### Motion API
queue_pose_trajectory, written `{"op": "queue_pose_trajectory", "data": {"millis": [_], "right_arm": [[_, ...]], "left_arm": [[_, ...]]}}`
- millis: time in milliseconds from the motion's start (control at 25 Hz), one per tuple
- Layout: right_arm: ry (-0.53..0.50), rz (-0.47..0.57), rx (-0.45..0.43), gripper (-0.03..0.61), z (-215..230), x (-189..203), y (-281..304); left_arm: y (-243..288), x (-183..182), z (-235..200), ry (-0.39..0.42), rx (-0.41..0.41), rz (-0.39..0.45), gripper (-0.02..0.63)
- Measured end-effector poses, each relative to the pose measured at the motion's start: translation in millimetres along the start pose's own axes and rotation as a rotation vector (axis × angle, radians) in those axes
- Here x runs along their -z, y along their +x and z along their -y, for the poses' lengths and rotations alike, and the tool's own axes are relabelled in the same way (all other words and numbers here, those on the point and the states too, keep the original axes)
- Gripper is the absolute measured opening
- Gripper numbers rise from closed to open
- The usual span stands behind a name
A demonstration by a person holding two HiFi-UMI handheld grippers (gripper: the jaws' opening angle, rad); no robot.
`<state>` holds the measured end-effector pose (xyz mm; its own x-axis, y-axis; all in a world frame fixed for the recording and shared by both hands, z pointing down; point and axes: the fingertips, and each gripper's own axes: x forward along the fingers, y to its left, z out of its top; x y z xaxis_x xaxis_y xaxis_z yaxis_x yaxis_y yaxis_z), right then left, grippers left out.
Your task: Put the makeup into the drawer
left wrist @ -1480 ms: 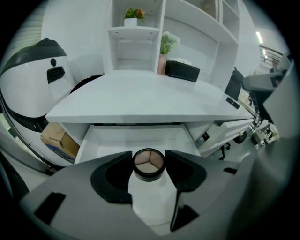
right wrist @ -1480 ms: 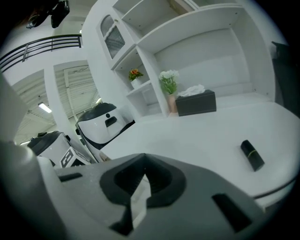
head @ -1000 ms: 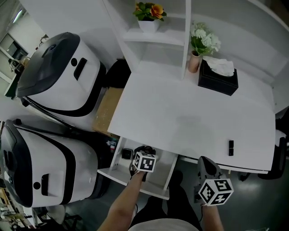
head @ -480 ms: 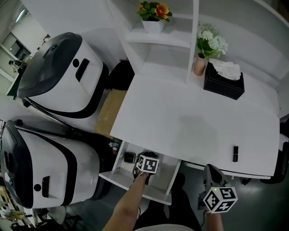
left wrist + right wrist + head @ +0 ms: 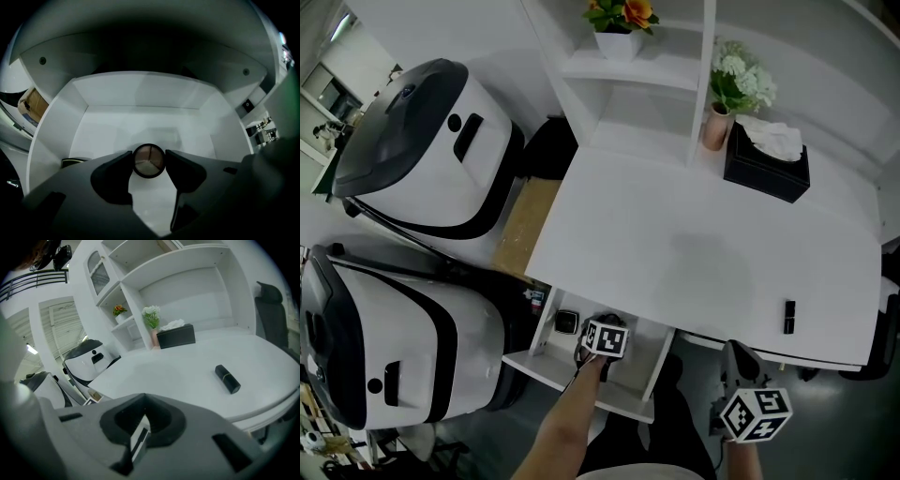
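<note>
Setting the round compact (image 5: 149, 158) into the open drawer (image 5: 140, 93), pinched between the jaws of the left claw (image 5: 149, 165) close above the floor. Next: spread the jaws, lift clear, then fetch the lipstick (image 5: 228, 378) from the desk (image 5: 694, 253) (right claw (image 5: 143, 404) pressed together, empty). Pinch visible only in the left gripper view; from the head view, just the marker cube.

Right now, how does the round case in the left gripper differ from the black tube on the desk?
Shape: the round case is a disc with a brownish face; the black tube is a long dark stick.
Hold: the left gripper clamps the round case; the black tube lies free.
Place: the round case is over the open drawer; the black tube rests on the desk.
Both are small makeup items.
</note>
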<state>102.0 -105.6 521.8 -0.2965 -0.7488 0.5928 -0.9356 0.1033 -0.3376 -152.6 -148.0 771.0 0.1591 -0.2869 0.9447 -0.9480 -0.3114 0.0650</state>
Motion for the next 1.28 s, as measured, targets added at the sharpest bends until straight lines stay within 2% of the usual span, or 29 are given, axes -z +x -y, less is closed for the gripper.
{"op": "queue_pose_trajectory", "data": {"millis": [320,720,1040,1280], "right_arm": [[0.018,-0.006,0.002,0.002,3.6,3.2,-2.9],[0.015,-0.003,-0.004,0.003,2.4,5.5,-6.7],[0.01,0.024,-0.018,0.003,-4.2,1.8,-9.6],[0.007,0.057,-0.022,0.003,-11.4,-5.0,-14.9]], "left_arm": [[2.7,4.7,-0.8,0.053,-0.018,-0.011,0.224],[-1.4,3.4,-3.0,0.038,-0.032,0.002,0.241],[-45.9,-29.4,4.6,-0.028,-0.014,0.163,0.255],[-96.2,-46.6,26.5,-0.017,0.044,0.278,0.249]]}}
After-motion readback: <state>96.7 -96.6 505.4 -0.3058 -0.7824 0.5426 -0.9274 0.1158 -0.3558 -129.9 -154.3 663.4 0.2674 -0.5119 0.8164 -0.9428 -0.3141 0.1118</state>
